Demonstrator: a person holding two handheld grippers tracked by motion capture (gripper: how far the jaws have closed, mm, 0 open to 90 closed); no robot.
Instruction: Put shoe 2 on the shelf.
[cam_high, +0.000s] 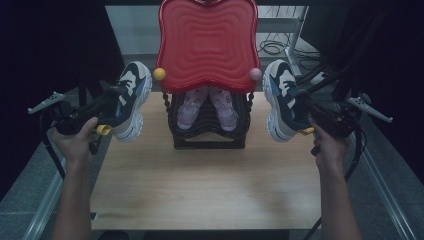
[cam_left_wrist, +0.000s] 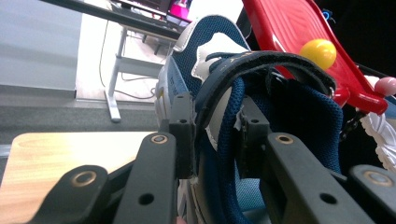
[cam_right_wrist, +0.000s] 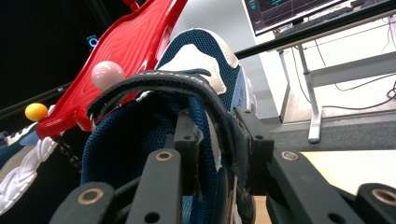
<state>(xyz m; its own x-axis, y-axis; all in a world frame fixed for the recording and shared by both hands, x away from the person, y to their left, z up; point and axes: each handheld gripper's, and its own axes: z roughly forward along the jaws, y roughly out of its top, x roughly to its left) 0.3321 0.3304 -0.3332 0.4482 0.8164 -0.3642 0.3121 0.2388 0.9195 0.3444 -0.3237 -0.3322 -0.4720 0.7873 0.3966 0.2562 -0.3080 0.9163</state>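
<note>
Two matching navy-and-white sneakers hang in the air on either side of a black shoe rack (cam_high: 207, 137) with a wavy red top (cam_high: 207, 42). My left gripper (cam_high: 119, 96) is shut on the collar of the left sneaker (cam_high: 132, 97), left of the rack. In the left gripper view its jaws (cam_left_wrist: 215, 119) pinch that sneaker's (cam_left_wrist: 210, 51) strap and side wall. At the right, my right gripper (cam_high: 299, 100) is shut on the other sneaker (cam_high: 280, 97), whose collar (cam_right_wrist: 205, 93) is clamped between its jaws (cam_right_wrist: 217, 128). A pair of lilac shoes (cam_high: 207, 107) sits inside the rack.
A yellow ball (cam_high: 159, 74) and a pink ball (cam_high: 255, 74) mark the red top's front corners. The wooden table (cam_high: 200, 185) stretches in front of the rack. Beyond are a desk frame with cables (cam_high: 280, 42) and a monitor (cam_right_wrist: 299, 9). Dark curtains flank both sides.
</note>
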